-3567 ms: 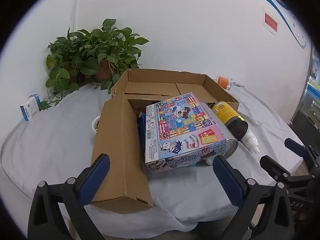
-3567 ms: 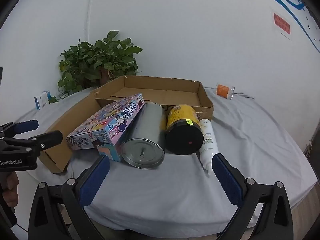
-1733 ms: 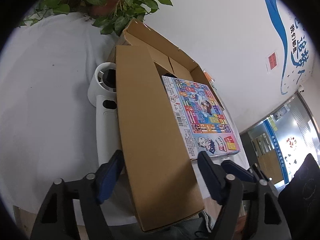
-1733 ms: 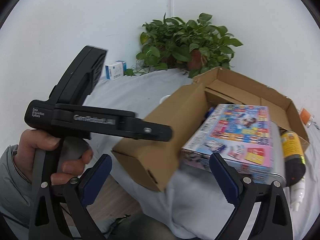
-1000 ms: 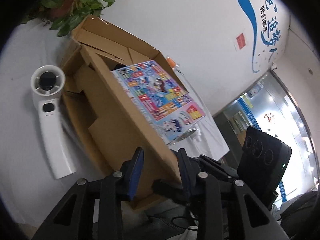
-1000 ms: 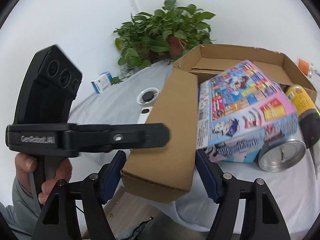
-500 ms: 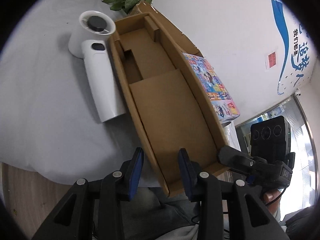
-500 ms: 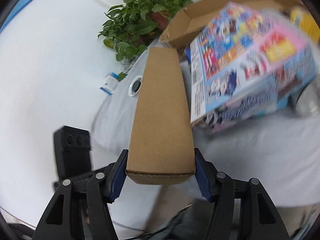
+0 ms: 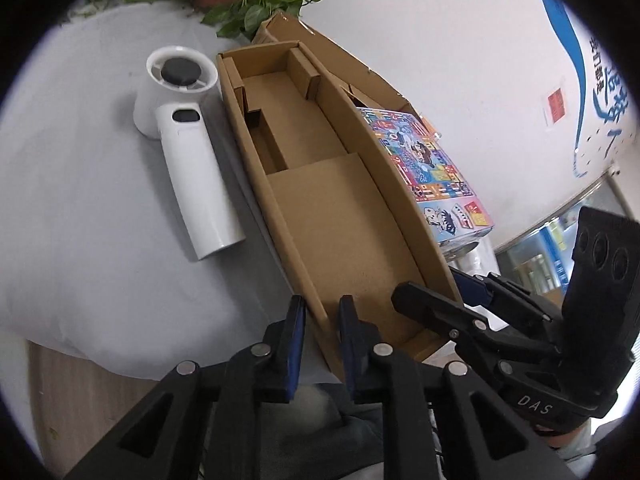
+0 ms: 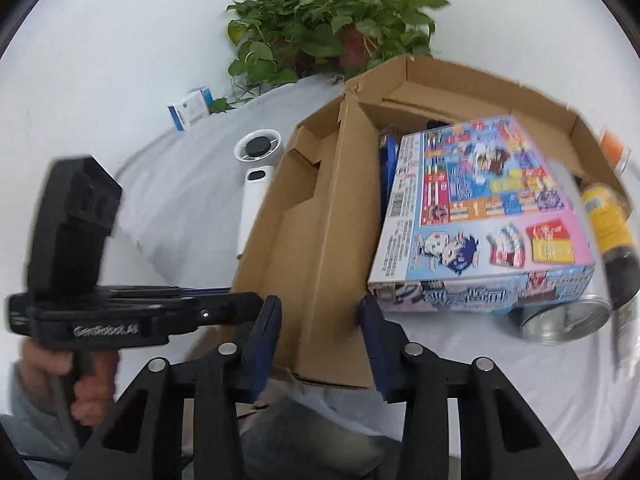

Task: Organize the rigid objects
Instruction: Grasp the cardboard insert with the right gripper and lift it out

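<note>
On the cloth-covered table (image 9: pixel 80 240) a brown cardboard box (image 9: pixel 340 220) lay with its hinged lid half turned, the near end reaching past the table's edge. The left gripper (image 9: pixel 322 320) was clenched on the box's near side wall, one blue pad on each face of the cardboard. The right gripper (image 10: pixel 318 320) straddled the wide folded cardboard panel at the near corner; its jaws were closing, with the panel between them, and the pads appeared to touch it, though blur left the contact uncertain.

Against the box's far side leaned a colourful game box (image 10: pixel 480 216), tilted, resting on a metal can (image 10: pixel 560 320) that lay on its side. Just beyond the can lay a yellow-labelled jar with a dark lid (image 10: pixel 608 220). On the other side of the cardboard box, touching or just beside its wall, lay a white hand-held fan (image 9: pixel 188 152), head toward the wall. A potted plant (image 10: pixel 332 28) stood at the table's back edge, with a small blue-and-white carton (image 10: pixel 190 108) near it. A hand (image 10: pixel 72 376) in a grey sleeve gripped the left tool's handle.
</note>
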`<control>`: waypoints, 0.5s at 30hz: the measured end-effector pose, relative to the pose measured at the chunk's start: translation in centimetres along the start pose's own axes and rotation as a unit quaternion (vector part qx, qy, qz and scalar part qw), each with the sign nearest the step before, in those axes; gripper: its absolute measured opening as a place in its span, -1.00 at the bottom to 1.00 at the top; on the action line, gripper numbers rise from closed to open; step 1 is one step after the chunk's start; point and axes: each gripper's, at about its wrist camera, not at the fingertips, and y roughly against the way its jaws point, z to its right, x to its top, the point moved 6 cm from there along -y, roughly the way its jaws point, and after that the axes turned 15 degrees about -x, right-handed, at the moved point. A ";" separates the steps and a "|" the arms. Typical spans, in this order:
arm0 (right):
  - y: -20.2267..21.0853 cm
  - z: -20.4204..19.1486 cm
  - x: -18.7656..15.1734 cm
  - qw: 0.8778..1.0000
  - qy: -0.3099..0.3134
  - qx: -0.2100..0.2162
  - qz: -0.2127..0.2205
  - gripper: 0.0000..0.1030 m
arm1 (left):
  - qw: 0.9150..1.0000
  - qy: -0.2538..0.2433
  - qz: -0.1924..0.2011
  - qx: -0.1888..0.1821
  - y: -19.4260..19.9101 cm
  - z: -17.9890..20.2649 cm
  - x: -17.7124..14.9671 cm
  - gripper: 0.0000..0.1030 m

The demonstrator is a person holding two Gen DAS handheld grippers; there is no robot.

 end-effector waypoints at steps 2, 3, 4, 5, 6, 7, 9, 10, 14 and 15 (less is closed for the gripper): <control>0.1 0.1 -0.1 1.000 -0.006 -0.002 -0.001 -0.39 | 1.000 -0.013 0.015 0.013 0.7 0.4 0.1 -0.70; 0.2 0.4 -0.2 1.000 -0.014 0.004 0.000 -0.59 | 0.999 -0.024 0.026 0.020 1.3 0.8 0.5 -0.70; 0.5 0.5 -0.1 1.000 -0.022 0.005 0.007 -0.61 | 0.999 -0.034 0.035 0.024 2.0 1.4 1.0 -0.69; 0.5 0.5 0.1 0.999 -0.030 0.008 0.019 -0.63 | 0.998 -0.045 0.040 0.031 2.6 1.7 1.1 -0.69; 1.3 0.3 0.5 0.999 -0.037 0.009 0.036 -0.63 | 0.997 -0.057 0.045 0.038 2.9 2.6 1.2 -0.70; 2.0 -0.2 1.2 0.998 -0.037 0.008 0.056 -0.63 | 0.996 -0.067 0.052 0.040 3.6 3.2 1.8 -0.69; 3.5 -0.7 2.6 0.995 -0.038 0.009 0.095 -0.63 | 0.993 -0.083 0.069 0.040 4.5 4.3 3.1 -0.69; 4.3 -0.6 3.5 0.993 -0.044 0.014 0.109 -0.63 | 0.992 -0.093 0.077 0.040 5.0 4.8 3.9 -0.69; 6.6 -0.3 7.4 0.986 -0.065 0.020 0.151 -0.65 | 0.985 -0.134 0.097 0.048 5.6 7.0 8.0 -0.69; 6.7 0.3 8.3 0.985 -0.074 0.021 0.155 -0.65 | 0.983 -0.145 0.099 0.050 5.2 7.7 9.2 -0.69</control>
